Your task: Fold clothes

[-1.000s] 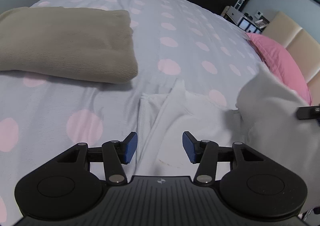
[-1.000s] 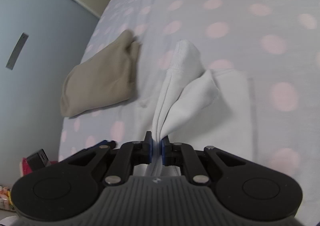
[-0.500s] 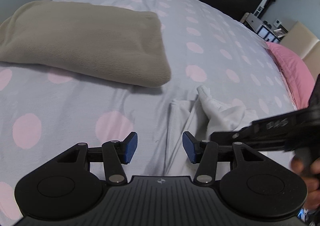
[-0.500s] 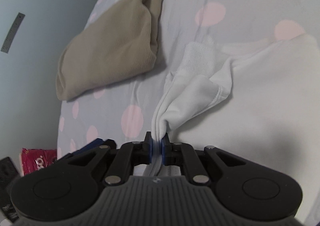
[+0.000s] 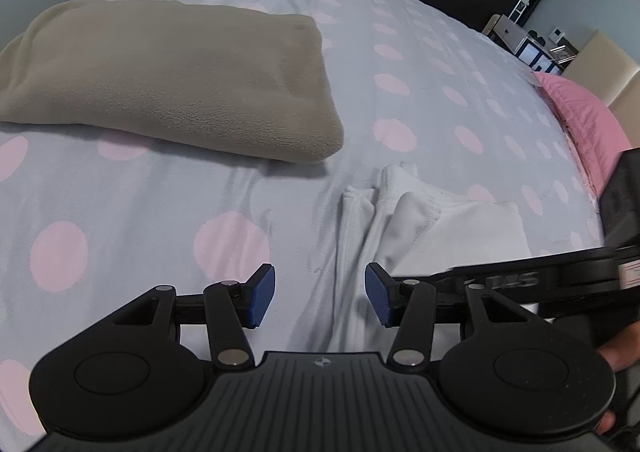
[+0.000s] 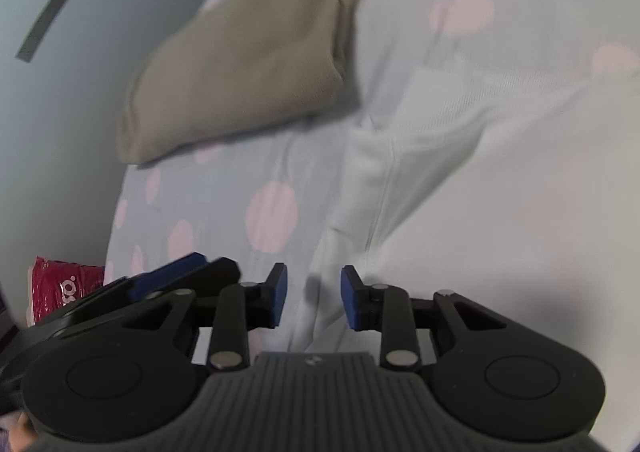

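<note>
The right gripper (image 6: 313, 298) is standing with its blue pads parted; its jaws have just been opening, and a soft ridge of the white knit cotton garment (image 6: 500, 211) is lying loosely between them, no longer pinched. Judging by how it is slumping into folds and rolling at its seam, the garment is light, limp and not fragile, so it will sag wherever it is not supported; the firmer places to take hold look like the stitched hem and the ribbed cuff end lying ahead of the pads. The left gripper (image 5: 320, 294) is hanging empty, its blue pads half apart over bare bedding, with the garment's edge (image 5: 400, 228) just to the right of its right pad and running forward from there. Both tools are pointing steeply down at the pale grey bedspread with pink dots (image 5: 140, 211), side by side, the right one's black body crossing close beside the left. Further ahead and to the left of both tools, a folded beige fleece blanket (image 5: 172, 79) is lying apart from the garment. A pink pillow (image 5: 588, 123) is sitting far off to the right.
</note>
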Tool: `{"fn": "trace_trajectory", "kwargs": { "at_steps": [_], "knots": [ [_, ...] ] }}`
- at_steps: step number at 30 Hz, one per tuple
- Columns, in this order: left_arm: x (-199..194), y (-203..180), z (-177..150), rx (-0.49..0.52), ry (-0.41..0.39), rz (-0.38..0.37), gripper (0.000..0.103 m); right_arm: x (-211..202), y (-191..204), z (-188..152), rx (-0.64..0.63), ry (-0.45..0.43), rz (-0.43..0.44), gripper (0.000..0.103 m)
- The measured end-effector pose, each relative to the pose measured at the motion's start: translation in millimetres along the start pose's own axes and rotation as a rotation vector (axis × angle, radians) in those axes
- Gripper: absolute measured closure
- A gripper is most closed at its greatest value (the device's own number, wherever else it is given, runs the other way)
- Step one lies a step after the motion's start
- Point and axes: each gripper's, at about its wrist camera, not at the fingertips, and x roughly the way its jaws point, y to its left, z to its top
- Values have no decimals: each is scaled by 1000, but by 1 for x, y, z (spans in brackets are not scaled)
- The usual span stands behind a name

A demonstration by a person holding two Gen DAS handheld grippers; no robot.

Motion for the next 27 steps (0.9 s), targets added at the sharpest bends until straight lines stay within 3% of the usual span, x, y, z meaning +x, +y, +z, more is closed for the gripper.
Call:
{"fn": "trace_trajectory", "kwargs": {
  "at_steps": [6,12,15,18,23,25,27],
  "knots": [
    [-15,-14,-14,31,17,-55,54,-62,-22,-30,-70,-90,-64,70],
    [-23,-41,-42,114,75,-81,50,-106,-59,-100,-138,-170,-190,64],
    [-31,-51,-60,145,82,-85,44,-120,-76,-144,-147,-201,-227,57],
    [-36,-57,-79,172,102,-64,44,-127,-88,-188,-162,-209,-252,56],
    [-38,-57,-103,180,133,-27,44,-118,-99,-239,-174,-204,-275,46],
    [-34,-56,-109,184,141,-8,49,-106,-100,-247,-189,-191,-285,46],
    [-26,-55,-111,208,146,39,79,-95,-100,-252,-207,-184,-297,47]
  ]
}}
